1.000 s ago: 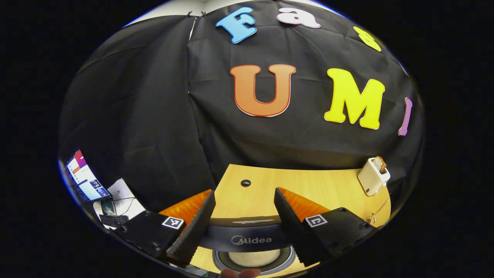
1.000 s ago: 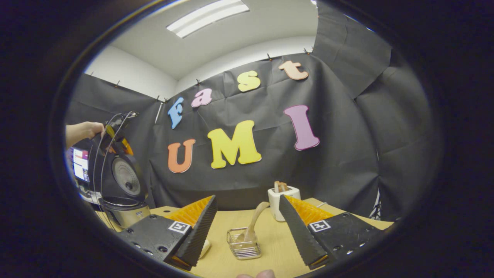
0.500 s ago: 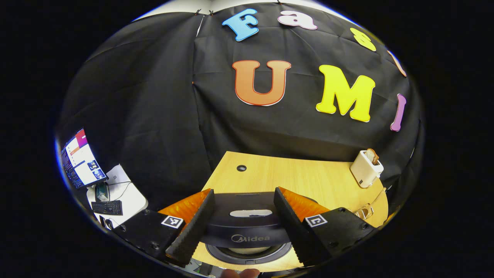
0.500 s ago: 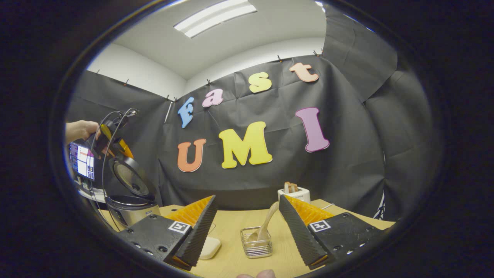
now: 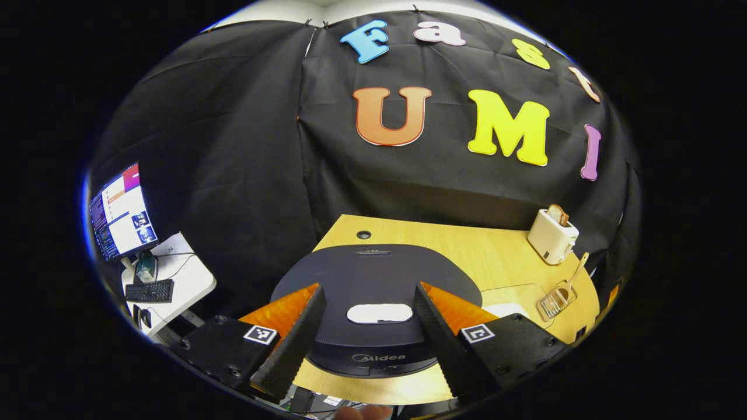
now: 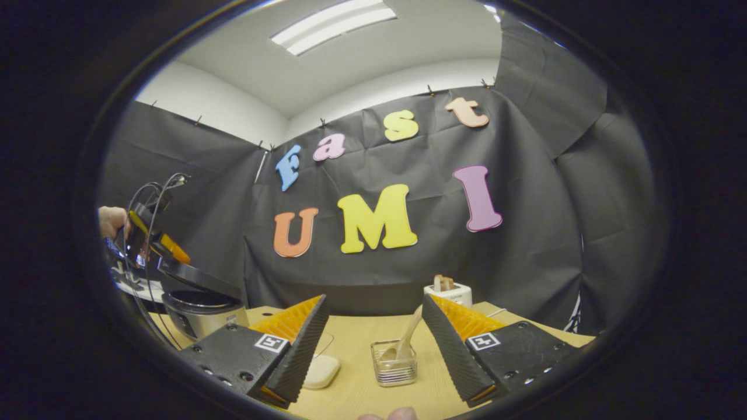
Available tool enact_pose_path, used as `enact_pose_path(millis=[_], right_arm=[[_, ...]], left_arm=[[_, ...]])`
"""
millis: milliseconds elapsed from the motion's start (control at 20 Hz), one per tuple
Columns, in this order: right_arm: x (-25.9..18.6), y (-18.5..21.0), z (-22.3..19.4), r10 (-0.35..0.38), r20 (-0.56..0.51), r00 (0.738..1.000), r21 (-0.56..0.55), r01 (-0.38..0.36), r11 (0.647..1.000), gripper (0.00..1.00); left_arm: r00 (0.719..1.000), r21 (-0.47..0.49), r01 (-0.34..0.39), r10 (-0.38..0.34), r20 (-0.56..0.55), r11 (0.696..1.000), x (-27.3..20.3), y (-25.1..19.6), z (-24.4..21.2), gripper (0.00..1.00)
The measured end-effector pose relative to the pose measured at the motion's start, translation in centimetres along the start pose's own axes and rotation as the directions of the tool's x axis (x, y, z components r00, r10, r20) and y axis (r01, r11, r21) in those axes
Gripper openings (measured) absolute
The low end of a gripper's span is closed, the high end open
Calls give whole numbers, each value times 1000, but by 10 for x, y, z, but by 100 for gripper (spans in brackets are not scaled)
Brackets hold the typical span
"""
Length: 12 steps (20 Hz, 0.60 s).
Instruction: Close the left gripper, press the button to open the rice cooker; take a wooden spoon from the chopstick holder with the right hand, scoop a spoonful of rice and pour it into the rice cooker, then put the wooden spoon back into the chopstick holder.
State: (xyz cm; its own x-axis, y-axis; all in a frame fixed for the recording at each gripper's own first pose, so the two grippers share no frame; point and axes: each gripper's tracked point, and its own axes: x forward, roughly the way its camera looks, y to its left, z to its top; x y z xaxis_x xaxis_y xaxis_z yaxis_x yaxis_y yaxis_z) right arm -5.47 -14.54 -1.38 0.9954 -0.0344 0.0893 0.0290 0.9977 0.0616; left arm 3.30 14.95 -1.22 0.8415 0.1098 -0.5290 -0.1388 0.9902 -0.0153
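Both grippers spread wide, empty. My left gripper (image 5: 367, 291) sits above rice cooker (image 5: 373, 268), far left, lid ajar. Wooden spoon (image 6: 408, 335) stands in chopstick holder (image 6: 397, 367), just ahead of my right gripper (image 6: 373, 300). I cannot tell whether scooping is pending or finished.

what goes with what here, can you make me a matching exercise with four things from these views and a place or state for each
Things:
1. rice cooker lid
2. wooden spoon
3. toaster
4. left gripper

Places or states:
a. standing in the chopstick holder
b. at the table's far edge by the cloth wall, bread in its slot
c. open, above the cooker's lid
d. tilted partway over the pot, not fully down

Pairs: 1-d, 2-a, 3-b, 4-c
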Motion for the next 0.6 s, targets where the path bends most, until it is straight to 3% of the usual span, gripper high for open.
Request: enact_pose_path(millis=[400, 600], right_arm=[[-9, 2, -2, -24, -12, 1000, -30, 24, 999, 95], [-10, 13, -6, 12, -16, 1000, -28, -12, 1000, 95]], left_arm=[[999, -4, -16, 16, 50, 1000, 5, -2, -40, 98], [995, 12, -23, 22, 97, 1000, 8, -4, -51, 99]])
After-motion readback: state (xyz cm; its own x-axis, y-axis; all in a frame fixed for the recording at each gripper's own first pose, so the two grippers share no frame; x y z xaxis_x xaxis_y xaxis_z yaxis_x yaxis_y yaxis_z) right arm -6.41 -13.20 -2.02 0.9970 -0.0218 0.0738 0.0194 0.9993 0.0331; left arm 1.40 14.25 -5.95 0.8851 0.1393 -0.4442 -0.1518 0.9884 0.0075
